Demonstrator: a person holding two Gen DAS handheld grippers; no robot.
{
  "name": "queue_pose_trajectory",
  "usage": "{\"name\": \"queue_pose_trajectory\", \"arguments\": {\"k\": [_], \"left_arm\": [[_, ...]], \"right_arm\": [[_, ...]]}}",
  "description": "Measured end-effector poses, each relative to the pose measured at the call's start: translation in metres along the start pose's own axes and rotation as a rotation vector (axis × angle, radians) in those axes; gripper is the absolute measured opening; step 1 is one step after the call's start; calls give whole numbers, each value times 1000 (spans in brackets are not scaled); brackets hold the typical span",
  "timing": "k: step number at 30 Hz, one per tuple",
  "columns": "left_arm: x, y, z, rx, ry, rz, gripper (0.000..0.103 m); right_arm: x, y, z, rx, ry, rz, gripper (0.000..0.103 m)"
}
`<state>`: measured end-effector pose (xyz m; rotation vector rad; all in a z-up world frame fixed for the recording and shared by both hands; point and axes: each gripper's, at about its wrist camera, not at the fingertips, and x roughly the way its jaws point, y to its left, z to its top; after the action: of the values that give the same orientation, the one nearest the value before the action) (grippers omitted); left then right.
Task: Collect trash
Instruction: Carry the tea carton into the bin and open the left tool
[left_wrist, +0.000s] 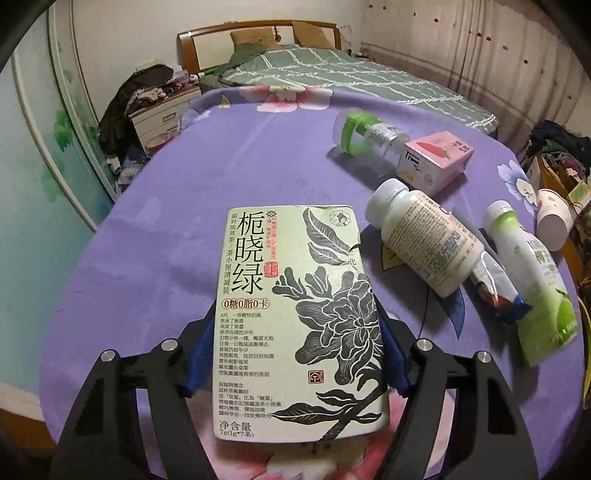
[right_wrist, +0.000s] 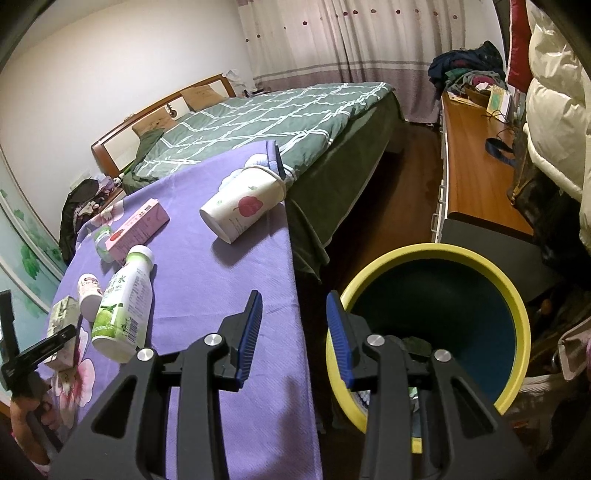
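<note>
- My left fingers are pressed against both long edges of one flat tea box: pale green card printed with a black flower, its top edge torn. It sits at 6 o'clock in my left view, just over the tabletop.
- My right fingers stand partly apart with nothing between them, above the tabletop's edge.
- Three bottles lie on their sides. One is stout white plastic with a white cap, at 3 o'clock. One is white and green with a lime picture, beside it. One is small and clear with a green band, at 1 o'clock.
- One crumpled foil wrapper lies wedged between the two white bottles.
- One pink carton, boxy card, touches the clear bottle.
- One paper cup with a red fruit print lies tipped over at 11 o'clock in my right view; I cannot see inside it.
- One round bin, yellow rim and dark inside, stands on the floor at 4 o'clock in my right view; something dark lies at its bottom, too dim to name.
- The tabletop wears a soft purple flowered cloth.
</note>
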<state>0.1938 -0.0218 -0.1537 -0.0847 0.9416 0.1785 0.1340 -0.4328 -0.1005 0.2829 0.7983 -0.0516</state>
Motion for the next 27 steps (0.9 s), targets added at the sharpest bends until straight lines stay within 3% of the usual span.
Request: {"name": "queue_pose_trajectory", "arguments": {"k": [5, 13, 20, 27], "left_arm": [[-33, 1, -5, 15, -62, -6, 72], [-85, -44, 0, 119, -143, -136, 72], [-111, -118, 3, 260, -175, -275, 72], [-123, -223, -5, 432, -156, -435, 72]], "right_arm": [[-4, -2, -4, 3, -4, -2, 35], [-24, -23, -12, 30, -31, -38, 35], [-50, -60, -22, 69, -66, -126, 35], [-75, -103, -36, 128, -101, -203, 35]]}}
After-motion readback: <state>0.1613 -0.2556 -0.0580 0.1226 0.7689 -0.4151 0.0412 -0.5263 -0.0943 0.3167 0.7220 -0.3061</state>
